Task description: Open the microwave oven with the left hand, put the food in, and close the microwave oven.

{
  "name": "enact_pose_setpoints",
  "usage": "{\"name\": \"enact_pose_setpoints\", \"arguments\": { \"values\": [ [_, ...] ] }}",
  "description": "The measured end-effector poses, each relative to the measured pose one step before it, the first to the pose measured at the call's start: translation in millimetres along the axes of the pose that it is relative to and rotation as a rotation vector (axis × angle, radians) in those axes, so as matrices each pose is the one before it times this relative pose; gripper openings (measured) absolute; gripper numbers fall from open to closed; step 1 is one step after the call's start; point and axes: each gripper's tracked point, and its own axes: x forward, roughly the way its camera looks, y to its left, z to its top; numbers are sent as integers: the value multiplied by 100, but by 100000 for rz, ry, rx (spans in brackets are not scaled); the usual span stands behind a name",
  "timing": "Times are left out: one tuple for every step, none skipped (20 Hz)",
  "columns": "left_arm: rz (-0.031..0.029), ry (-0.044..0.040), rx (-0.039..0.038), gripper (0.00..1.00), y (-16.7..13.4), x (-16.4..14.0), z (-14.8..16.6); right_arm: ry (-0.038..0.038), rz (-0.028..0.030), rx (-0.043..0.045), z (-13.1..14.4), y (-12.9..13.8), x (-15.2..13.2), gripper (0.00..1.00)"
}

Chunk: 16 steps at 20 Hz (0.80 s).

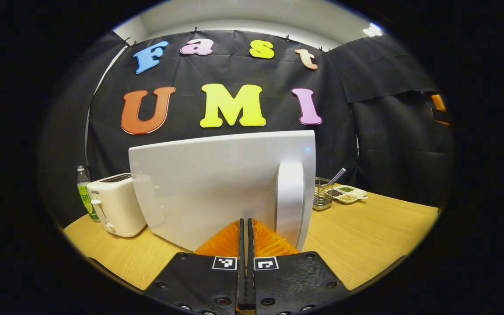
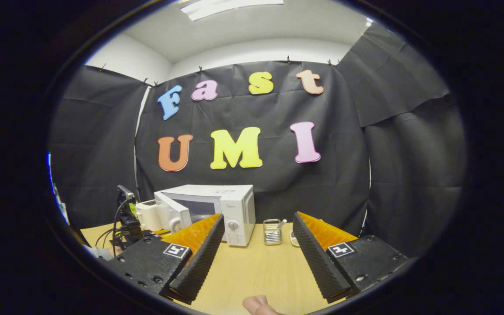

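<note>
In the left gripper view, the left gripper is seen with its two black-faced fingers pressed together, nothing held between them. Just beyond its tips the white microwave door stands swung open, its outer face turned toward the camera, and the upright white handle is placed slightly right of the gripper; whether the tips touch the door cannot be told. A white toaster is set on the wooden worktop to the left of the door, with a green-labelled bottle behind it. To the right, farther back, a wire basket and a small white dish of seeds are placed side by side.

In the right gripper view, the right gripper is held wide apart over bare worktop, gripping nothing. The microwave is seen well beyond it on the far side of the worktop, its door angled outward to the left. A black device with cables is seen at the far left. The food cannot be made out in either view. A fingertip is visible at the near edge.
</note>
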Motion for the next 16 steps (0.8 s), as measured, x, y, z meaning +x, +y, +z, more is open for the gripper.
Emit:
{"name": "enact_pose_setpoints", "arguments": {
  "values": [
    [-626,-1221,-202,0,-325,586,426,-64,4,81,52,-193,130,90],
    [-751,-1851,77,0,-332,687,490,-288,-93,-189,94,-249,44,90],
    [-696,-1206,-150,0,-215,812,253,-355,-120,-119,-13,-319,155,100],
    [-543,-539,-132,0,-202,820,127,-505,201,142,-36,-216,26,90],
    [-112,-221,268,0,-58,716,34,-455,312,266,92,-107,130,100],
    [-206,172,335,0,-142,751,4,-665,421,355,78,-227,96,100],
    [-296,-73,62,0,-197,743,-35,-762,505,281,125,-150,292,100],
    [-233,-330,-380,0,-87,777,40,-1032,421,97,132,-218,111,100],
    [-121,207,-570,0,-89,767,-3,-1108,90,-181,167,-309,142,100],
    [85,111,-375,0,-49,780,18,-1061,-74,-605,103,-268,131,100],
    [101,89,-365,0,75,734,-10,-741,-296,-753,-27,-269,272,100],
    [176,-52,-442,11,32,823,22,-370,-62,-842,-56,-186,185,100],
    [167,2,-795,0,91,754,27,228,106,-930,-269,-93,324,100],
    [217,427,-1441,0,56,744,7,451,-48,-861,-223,-22,264,100],
    [256,667,-1563,0,104,686,-6,711,-200,-915,-325,61,219,100],
    [418,162,-1200,0,22,709,26,503,-128,-731,-171,62,98,100]
  ]
}}
